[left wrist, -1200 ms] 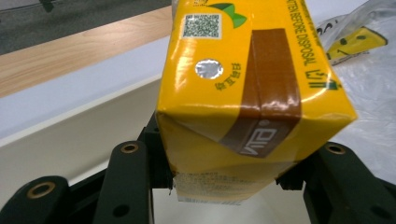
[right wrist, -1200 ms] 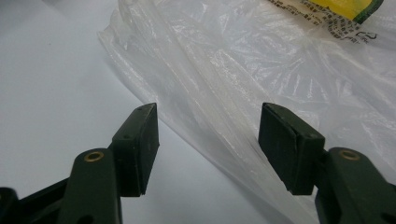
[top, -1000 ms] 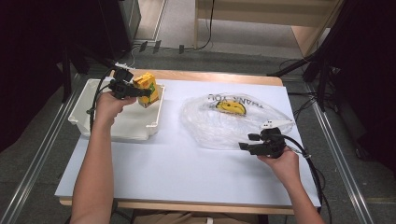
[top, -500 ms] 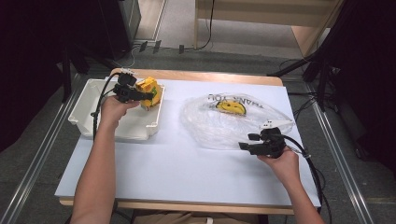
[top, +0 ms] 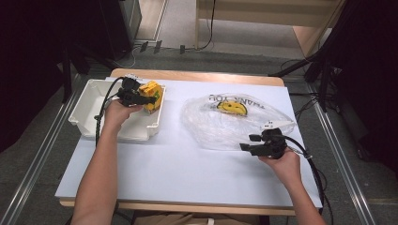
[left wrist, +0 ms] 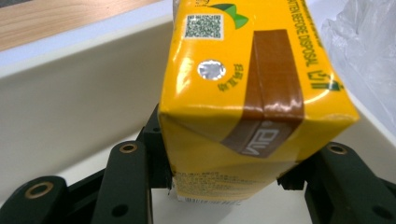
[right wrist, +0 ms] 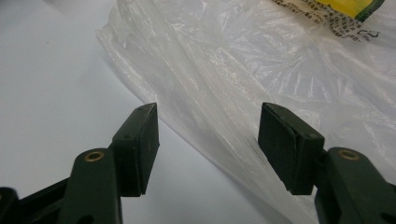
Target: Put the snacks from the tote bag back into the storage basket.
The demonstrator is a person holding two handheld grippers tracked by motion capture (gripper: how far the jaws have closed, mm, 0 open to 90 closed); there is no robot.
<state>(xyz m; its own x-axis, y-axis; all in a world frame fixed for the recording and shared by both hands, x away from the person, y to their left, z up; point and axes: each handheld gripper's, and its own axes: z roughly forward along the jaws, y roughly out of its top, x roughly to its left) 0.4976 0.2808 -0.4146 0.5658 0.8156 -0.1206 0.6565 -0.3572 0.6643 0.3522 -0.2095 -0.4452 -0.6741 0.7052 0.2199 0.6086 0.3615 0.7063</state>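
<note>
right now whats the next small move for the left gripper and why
Probably lift the yellow carton up out of the white bin: the left gripper is clamped on its sides, and the open right gripper waits at the plastic bag.

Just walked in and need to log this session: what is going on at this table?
A person works at a white table with a gripper in each hand. The left gripper is shut on a yellow drink carton, holding it over the right end of a white bin. The right gripper hangs with its fingers open at the near edge of a crumpled clear plastic bag printed with a smiley face, which lies flat on the table; nothing is gripped there yet.
</note>
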